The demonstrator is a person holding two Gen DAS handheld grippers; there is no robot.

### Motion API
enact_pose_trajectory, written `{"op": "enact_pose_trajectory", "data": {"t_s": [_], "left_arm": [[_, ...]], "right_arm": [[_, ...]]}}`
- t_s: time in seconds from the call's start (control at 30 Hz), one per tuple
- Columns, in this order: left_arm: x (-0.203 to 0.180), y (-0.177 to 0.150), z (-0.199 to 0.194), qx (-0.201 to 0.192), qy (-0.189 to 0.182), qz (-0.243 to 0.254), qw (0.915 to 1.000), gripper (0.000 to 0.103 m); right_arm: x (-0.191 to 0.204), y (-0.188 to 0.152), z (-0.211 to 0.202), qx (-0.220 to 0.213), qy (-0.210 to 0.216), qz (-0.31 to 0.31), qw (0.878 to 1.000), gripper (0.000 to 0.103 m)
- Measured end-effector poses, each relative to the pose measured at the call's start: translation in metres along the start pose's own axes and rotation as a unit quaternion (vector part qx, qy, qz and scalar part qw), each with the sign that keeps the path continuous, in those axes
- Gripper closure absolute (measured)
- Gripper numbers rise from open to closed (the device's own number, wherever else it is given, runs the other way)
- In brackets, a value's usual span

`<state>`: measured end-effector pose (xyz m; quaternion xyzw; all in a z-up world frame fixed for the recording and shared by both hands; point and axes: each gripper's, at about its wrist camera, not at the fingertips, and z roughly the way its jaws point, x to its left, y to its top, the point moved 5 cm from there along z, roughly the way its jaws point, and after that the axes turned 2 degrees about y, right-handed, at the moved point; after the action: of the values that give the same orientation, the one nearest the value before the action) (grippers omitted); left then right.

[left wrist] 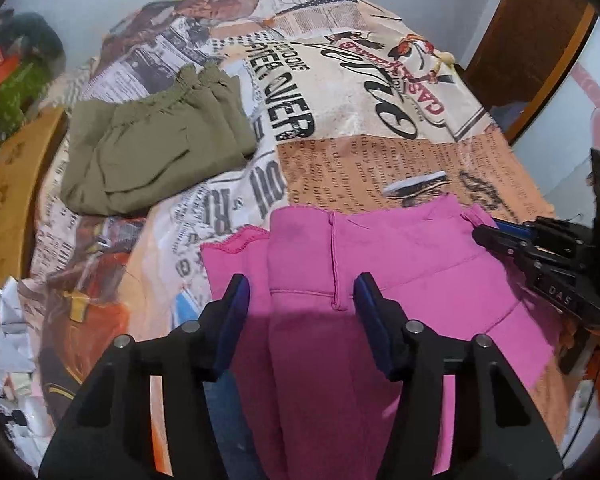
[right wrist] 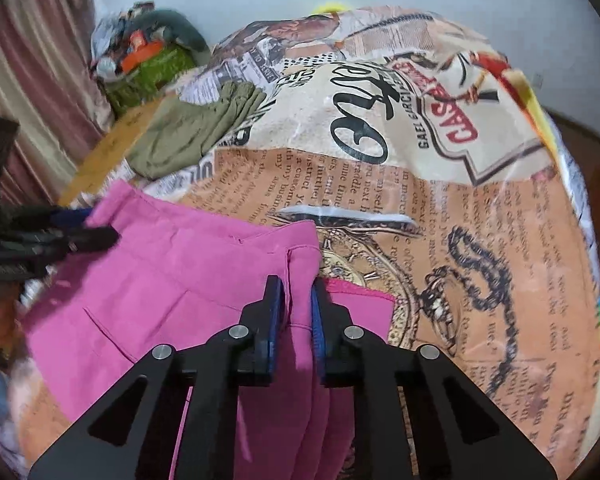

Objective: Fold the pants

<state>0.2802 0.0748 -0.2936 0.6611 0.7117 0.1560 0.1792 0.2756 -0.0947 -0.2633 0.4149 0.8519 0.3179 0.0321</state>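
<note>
Left wrist view: the left tool (left wrist: 300,300) hangs over the pink pants (left wrist: 400,264), its 2 blue-padded fingers (left wrist: 236,312) spread wide apart with pink cloth between them but not pinched, so it is released. The pants lie on a newspaper-print bedspread (left wrist: 340,80) in the near part of the bed, already doubled over with a hemmed edge showing at the left. The right tool (left wrist: 488,236) reaches in from the right edge, its tip at the far right corner of the pants. Folded olive pants (left wrist: 152,152) rest well apart at the upper left, beside a wooden bed frame (left wrist: 12,208).

Right wrist view: the right tool (right wrist: 298,304) is clenched on a raised fold of the pink pants (right wrist: 160,280), the cloth squeezed between its 2 pads. The left tool (right wrist: 100,236) enters from the left, over the pants' far left corner. The olive pants (right wrist: 192,128) lie beyond, near a pile of clutter (right wrist: 148,52) and a curtain (right wrist: 32,60).
</note>
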Motion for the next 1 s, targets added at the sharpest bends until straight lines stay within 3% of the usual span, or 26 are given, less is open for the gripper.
{"op": "enact_pose_trajectory", "data": {"t_s": [0.23,0.33,0.4,0.43,0.53,0.63,0.8,1.0], "left_arm": [[0.001,0.003,-0.011,0.032,-0.022,-0.011,0.9992,0.047],[-0.002,0.004,-0.031,0.016,-0.021,0.003,0.9996,0.045],[-0.002,0.002,-0.043,0.001,-0.019,0.006,0.9998,0.036],[-0.002,0.000,-0.049,-0.006,-0.019,0.006,0.9998,0.033],[-0.005,-0.011,-0.055,-0.013,-0.020,0.015,0.9996,0.023],[-0.010,-0.029,-0.048,0.007,-0.011,0.039,0.9992,0.021],[-0.003,-0.059,-0.035,0.022,0.046,0.064,0.9967,0.011],[0.026,-0.080,-0.044,0.028,0.044,0.039,0.9979,0.009]], "right_arm": [[0.001,0.005,-0.012,0.008,-0.022,-0.009,1.000,0.089],[0.007,0.003,-0.030,0.000,-0.028,-0.019,0.999,0.082],[0.010,0.000,-0.039,-0.003,-0.021,-0.017,1.000,0.079],[0.013,-0.003,-0.045,-0.004,-0.015,-0.015,1.000,0.074],[0.022,-0.013,-0.052,0.004,0.001,-0.013,1.000,0.045],[0.027,-0.028,-0.050,0.018,0.006,-0.014,1.000,0.044],[0.022,-0.055,-0.043,0.028,0.013,0.015,0.999,0.041],[0.017,-0.071,-0.057,0.017,0.017,0.034,0.999,0.036]]}}
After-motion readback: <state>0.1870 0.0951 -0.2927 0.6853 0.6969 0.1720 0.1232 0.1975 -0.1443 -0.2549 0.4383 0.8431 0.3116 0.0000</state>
